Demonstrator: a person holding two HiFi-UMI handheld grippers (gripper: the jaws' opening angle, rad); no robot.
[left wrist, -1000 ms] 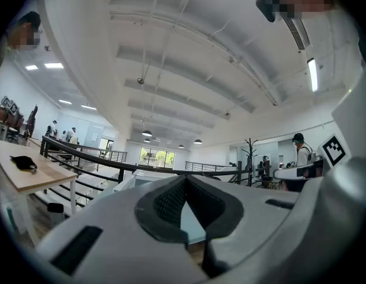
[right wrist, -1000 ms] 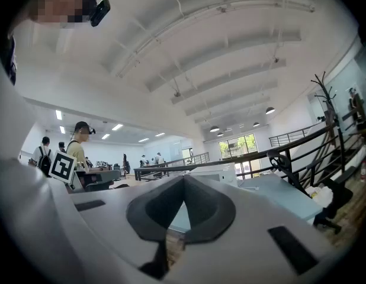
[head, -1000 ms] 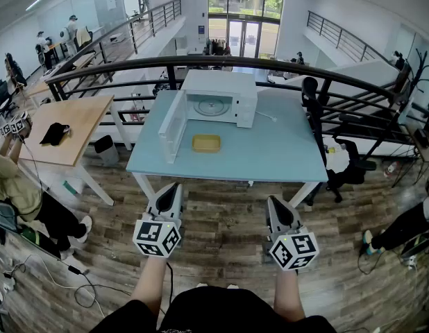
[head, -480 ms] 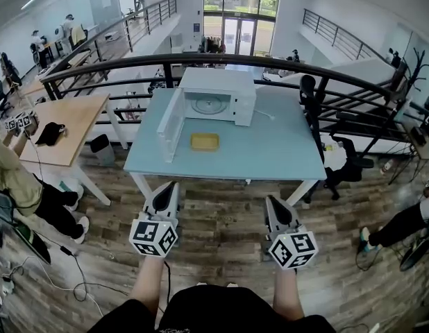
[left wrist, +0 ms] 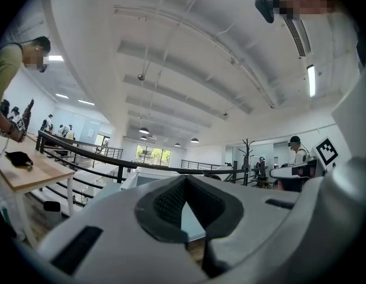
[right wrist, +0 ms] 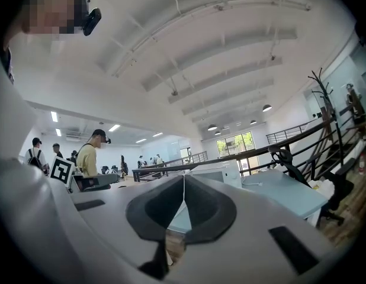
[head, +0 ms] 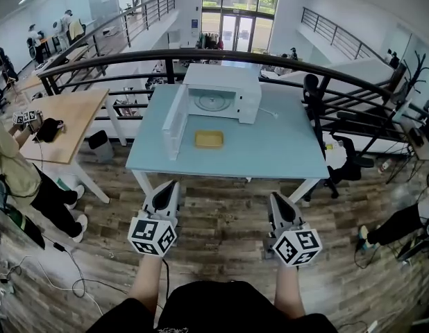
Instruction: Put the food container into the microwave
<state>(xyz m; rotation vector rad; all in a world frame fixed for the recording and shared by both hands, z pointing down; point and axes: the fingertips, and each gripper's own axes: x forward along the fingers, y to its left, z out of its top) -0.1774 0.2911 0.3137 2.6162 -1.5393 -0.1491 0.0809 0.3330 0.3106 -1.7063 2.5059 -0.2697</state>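
A white microwave stands at the far side of a light blue table, its door swung open to the left. A flat yellow food container lies on the table in front of the microwave. My left gripper and right gripper hang side by side over the wooden floor, short of the table's near edge. Both are shut with nothing between the jaws. In the left gripper view the left gripper has its jaws meeting at the tip; the right gripper looks the same in its own view.
A black railing curves behind the table. A wooden table stands at the left, with a person beside it. An office chair sits to the right of the blue table. Cables lie on the floor at the left.
Both grippers keep their place below the table edge. The view has shifted slightly, so the table sits a touch higher and nearer in frame. The person at left has moved a little.
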